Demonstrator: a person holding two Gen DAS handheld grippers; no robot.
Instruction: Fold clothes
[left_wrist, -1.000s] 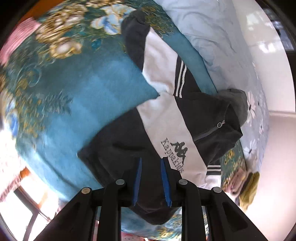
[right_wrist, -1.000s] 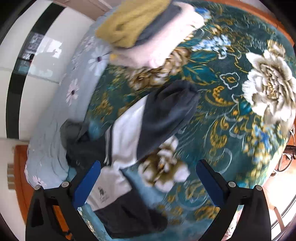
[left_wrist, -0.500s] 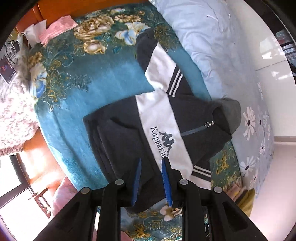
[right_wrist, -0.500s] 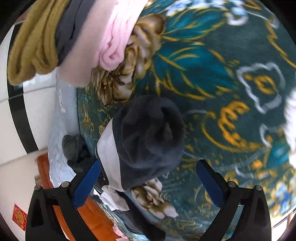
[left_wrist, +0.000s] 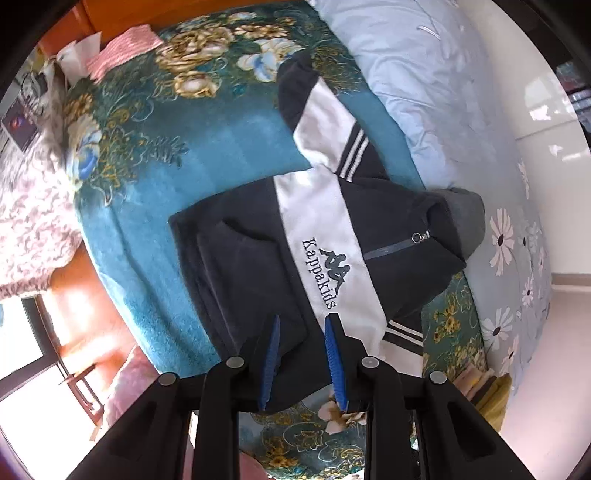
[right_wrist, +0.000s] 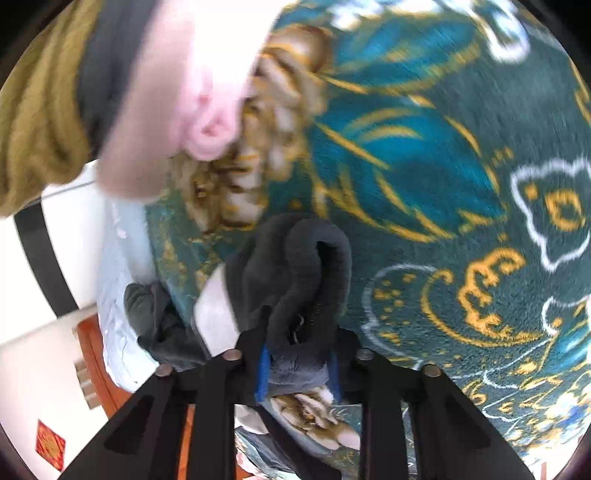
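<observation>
A navy and white Kappa Kids jacket (left_wrist: 317, 240) lies spread on the teal floral blanket (left_wrist: 155, 155), one sleeve (left_wrist: 325, 122) stretched toward the far side. My left gripper (left_wrist: 301, 354) hovers above the jacket's near hem, jaws nearly together with nothing between them. In the right wrist view my right gripper (right_wrist: 297, 362) is shut on the dark cuff of the other sleeve (right_wrist: 306, 266), bunched between the blue pads (right_wrist: 264, 369).
A stack of folded clothes, pink (right_wrist: 192, 85), grey and olive (right_wrist: 33, 122), sits close beyond the right gripper, also in the left wrist view (left_wrist: 484, 387). A pale blue floral quilt (left_wrist: 424, 74) lies along the wall side. The bed edge and floor (left_wrist: 70, 321) are at left.
My right gripper went down to the sleeve cuff and closed on it from wide open. My left gripper rose away from the jacket.
</observation>
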